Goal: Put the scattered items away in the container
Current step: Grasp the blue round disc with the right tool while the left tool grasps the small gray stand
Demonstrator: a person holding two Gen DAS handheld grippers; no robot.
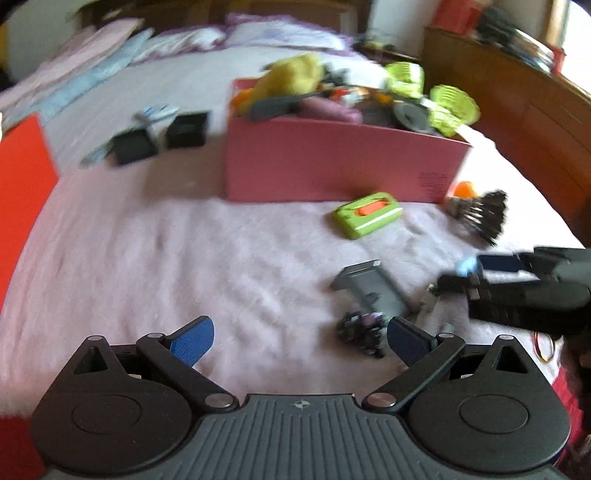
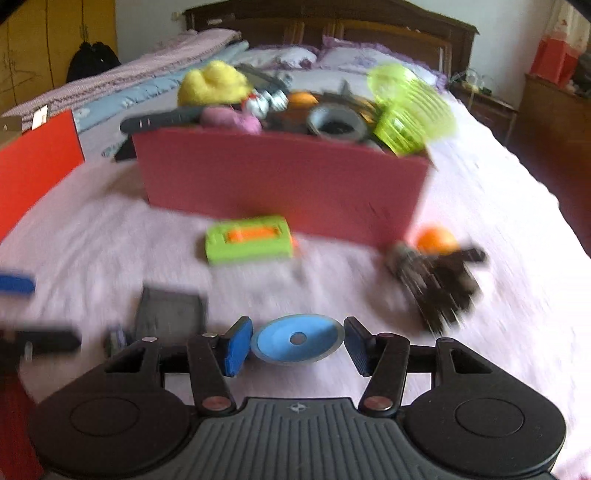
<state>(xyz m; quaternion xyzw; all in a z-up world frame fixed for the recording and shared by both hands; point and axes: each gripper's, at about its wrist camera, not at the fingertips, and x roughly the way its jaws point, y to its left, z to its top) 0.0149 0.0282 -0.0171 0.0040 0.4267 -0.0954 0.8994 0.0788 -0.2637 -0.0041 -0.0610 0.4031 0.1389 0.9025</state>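
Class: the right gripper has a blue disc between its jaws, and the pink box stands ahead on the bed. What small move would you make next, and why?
Probably lift the right gripper and carry the blue disc toward the pink box. The jaws look closed on the disc's edges, and the box stands straight ahead, already heaped with items.

A home bedroom: a made bed (image 2: 480,192) with pillows (image 2: 354,59), a dark wooden headboard (image 2: 332,22) and a bedside dresser (image 1: 498,85).

Fuzzy pink cloth bedspread (image 2: 480,206)
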